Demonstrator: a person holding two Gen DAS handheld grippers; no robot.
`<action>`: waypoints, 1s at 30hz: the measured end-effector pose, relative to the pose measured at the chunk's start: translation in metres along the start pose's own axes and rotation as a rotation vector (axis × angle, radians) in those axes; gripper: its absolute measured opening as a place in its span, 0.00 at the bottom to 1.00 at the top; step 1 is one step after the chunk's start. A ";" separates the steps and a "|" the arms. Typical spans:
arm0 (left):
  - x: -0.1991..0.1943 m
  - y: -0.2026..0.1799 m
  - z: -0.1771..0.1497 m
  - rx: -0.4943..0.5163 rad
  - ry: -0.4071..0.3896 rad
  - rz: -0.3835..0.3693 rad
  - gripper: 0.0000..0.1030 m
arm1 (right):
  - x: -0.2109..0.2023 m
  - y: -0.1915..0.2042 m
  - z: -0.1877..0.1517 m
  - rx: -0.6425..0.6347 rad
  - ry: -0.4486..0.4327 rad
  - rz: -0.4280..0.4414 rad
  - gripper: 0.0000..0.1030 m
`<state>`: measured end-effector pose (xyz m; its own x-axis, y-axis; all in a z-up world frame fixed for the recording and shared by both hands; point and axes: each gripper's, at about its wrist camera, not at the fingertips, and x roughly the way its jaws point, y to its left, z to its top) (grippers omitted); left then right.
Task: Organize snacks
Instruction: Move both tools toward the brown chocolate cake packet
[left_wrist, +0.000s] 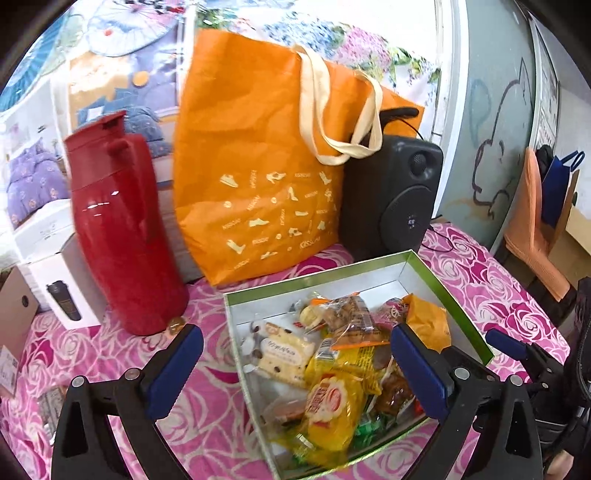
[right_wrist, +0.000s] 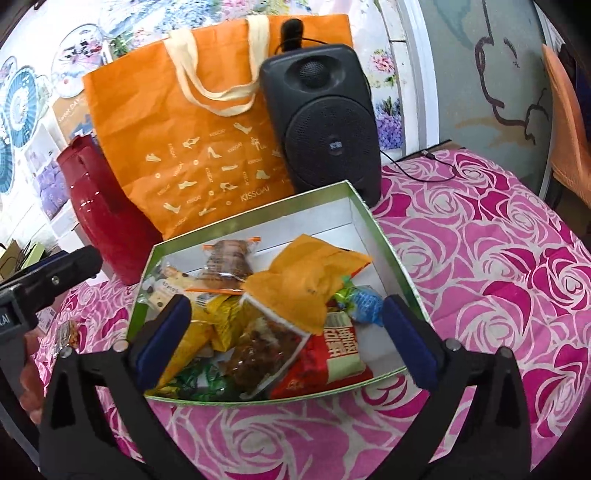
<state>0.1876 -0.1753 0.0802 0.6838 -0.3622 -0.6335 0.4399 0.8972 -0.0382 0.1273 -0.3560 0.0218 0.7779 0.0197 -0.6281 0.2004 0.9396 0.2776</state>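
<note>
A green-rimmed white box (left_wrist: 448, 295) (right_wrist: 393, 254) sits on the pink rose tablecloth and holds several wrapped snacks: a yellow packet (left_wrist: 332, 410), a cream biscuit pack (left_wrist: 284, 354), an orange pouch (right_wrist: 306, 284), a red-and-white packet (right_wrist: 340, 347). My left gripper (left_wrist: 295, 373) is open and empty, hovering over the box's near left part. My right gripper (right_wrist: 286, 332) is open and empty, above the box's near edge. A small snack (left_wrist: 176, 325) lies by the red flask's base.
A red flask (left_wrist: 122, 229) (right_wrist: 99, 206), an orange tote bag (left_wrist: 258, 177) (right_wrist: 199, 140) and a black speaker (left_wrist: 391, 199) (right_wrist: 325, 118) with a cable stand behind the box. White cartons (left_wrist: 70, 280) stand at far left. An orange chair (left_wrist: 535, 229) is off the table's right.
</note>
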 end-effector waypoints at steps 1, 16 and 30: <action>-0.005 0.003 -0.001 -0.002 -0.006 0.002 1.00 | -0.003 0.005 -0.001 -0.008 0.000 0.005 0.99; -0.088 0.141 -0.065 -0.175 -0.024 0.130 1.00 | -0.019 0.142 -0.030 -0.225 -0.015 0.243 0.99; -0.106 0.308 -0.150 -0.523 0.077 0.121 0.98 | 0.064 0.291 -0.090 -0.388 0.276 0.438 0.99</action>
<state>0.1636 0.1775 0.0201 0.6581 -0.2462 -0.7115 -0.0016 0.9445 -0.3284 0.1819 -0.0508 -0.0030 0.5466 0.4680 -0.6944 -0.3709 0.8788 0.3003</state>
